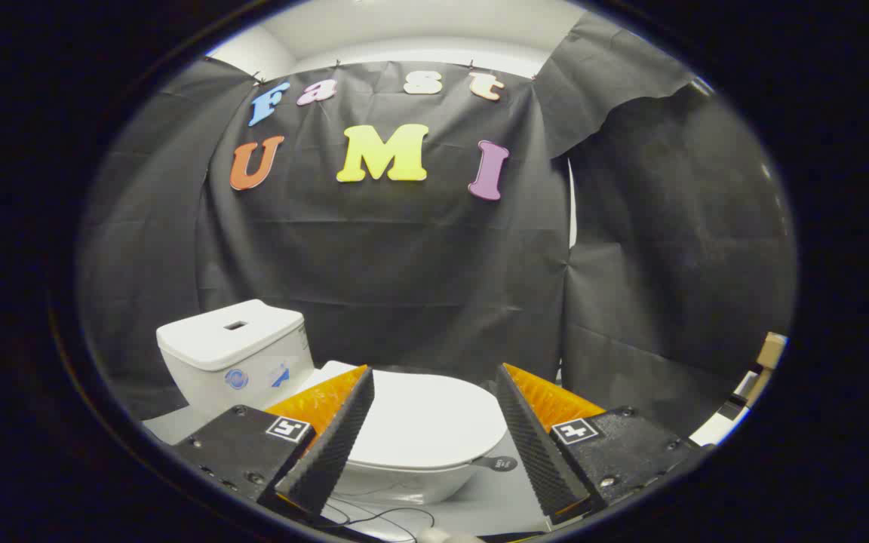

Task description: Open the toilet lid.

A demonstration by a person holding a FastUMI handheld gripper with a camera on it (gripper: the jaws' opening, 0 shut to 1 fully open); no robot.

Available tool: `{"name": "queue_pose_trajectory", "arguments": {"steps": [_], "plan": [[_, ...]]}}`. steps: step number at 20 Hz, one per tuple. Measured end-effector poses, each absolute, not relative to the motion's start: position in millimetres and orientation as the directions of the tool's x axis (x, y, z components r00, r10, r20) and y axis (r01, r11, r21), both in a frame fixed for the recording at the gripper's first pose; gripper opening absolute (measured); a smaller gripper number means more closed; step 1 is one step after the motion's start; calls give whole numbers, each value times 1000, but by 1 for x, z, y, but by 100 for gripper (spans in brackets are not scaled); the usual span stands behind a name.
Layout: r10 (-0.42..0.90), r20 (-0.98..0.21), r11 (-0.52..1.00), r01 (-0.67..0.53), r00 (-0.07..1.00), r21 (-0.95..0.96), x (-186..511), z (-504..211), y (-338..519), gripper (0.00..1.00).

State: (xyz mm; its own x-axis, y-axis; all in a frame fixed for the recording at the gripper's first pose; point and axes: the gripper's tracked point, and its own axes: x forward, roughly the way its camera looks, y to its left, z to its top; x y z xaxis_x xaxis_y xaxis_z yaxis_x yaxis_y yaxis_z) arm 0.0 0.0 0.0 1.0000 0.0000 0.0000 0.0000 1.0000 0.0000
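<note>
While our gripper (434, 422) gapes wide, gripping nothing, we see the smooth, glossy oval toilet lid (423, 422) lying closed between and beyond its fingers.

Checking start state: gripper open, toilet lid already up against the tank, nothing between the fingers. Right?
Not quite: the lid is down, lying flat over the bowl, as the gripper view shows. The tank stands behind it. The gripper is open with nothing between its fingers.

Jaws spread, nothing between; closed toilet lid (423, 422) just ahead.
</note>
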Motion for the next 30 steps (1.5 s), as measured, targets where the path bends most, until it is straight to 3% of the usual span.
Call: {"name": "queue_pose_trajectory", "arguments": {"steps": [11, 19, 24, 30], "plan": [[2, 1, 1000, -2, 1000, 0, 12, 9, -4, 100], [91, -18, 990, -89, 996, 111, 68, 13, -22, 100], [134, -127, 955, -93, 983, 283, 109, -18, -46, 100], [150, -261, 852, 9, 954, 523, 136, -84, -78, 100]]}}
